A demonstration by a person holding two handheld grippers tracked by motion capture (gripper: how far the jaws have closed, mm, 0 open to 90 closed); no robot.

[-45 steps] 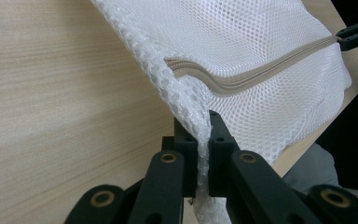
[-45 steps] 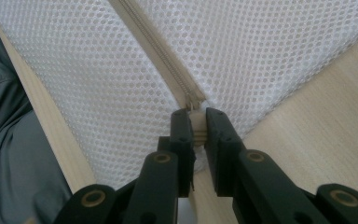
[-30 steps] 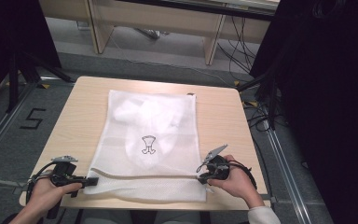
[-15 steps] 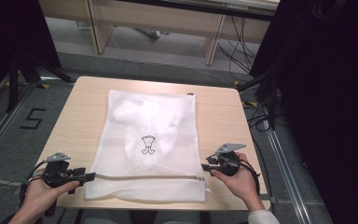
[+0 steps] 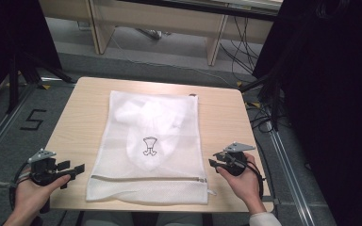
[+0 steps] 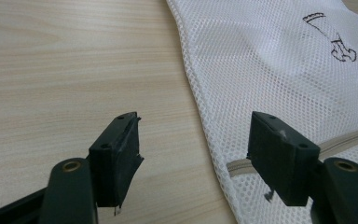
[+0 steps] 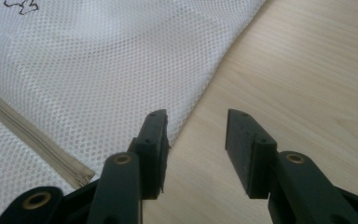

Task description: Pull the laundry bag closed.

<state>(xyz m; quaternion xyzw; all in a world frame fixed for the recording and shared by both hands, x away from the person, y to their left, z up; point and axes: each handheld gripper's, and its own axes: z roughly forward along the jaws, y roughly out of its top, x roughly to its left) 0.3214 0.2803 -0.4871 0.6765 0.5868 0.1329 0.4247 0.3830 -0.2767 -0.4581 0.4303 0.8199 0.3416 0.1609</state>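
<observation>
Wooden table (image 5: pixel 80 117) in the high view carries a white mesh bag (image 5: pixel 151 146) lying flat, long axis away from the person, with the left gripper (image 5: pixel 73 170) and right gripper (image 5: pixel 214 162) just beside its near corners. Left gripper view: jaws apart, the bag's zipper (image 6: pixel 345 140) end behind its right jaw. Right gripper view: jaws apart, empty, bag edge at its left jaw.

Pale wooden table (image 5: pixel 82 122); floor marking (image 5: pixel 33 120), seemingly a "5".

Left gripper (image 5: pixel 78 168) held in the left hand (image 5: pixel 30 195) at the near left, jaws spread wide and pointing inward to the right. Right gripper (image 5: pixel 213 163) held in the right hand (image 5: pixel 242 181) at the near right, jaws parted, pointing inward left. Both low, holding nothing.
</observation>
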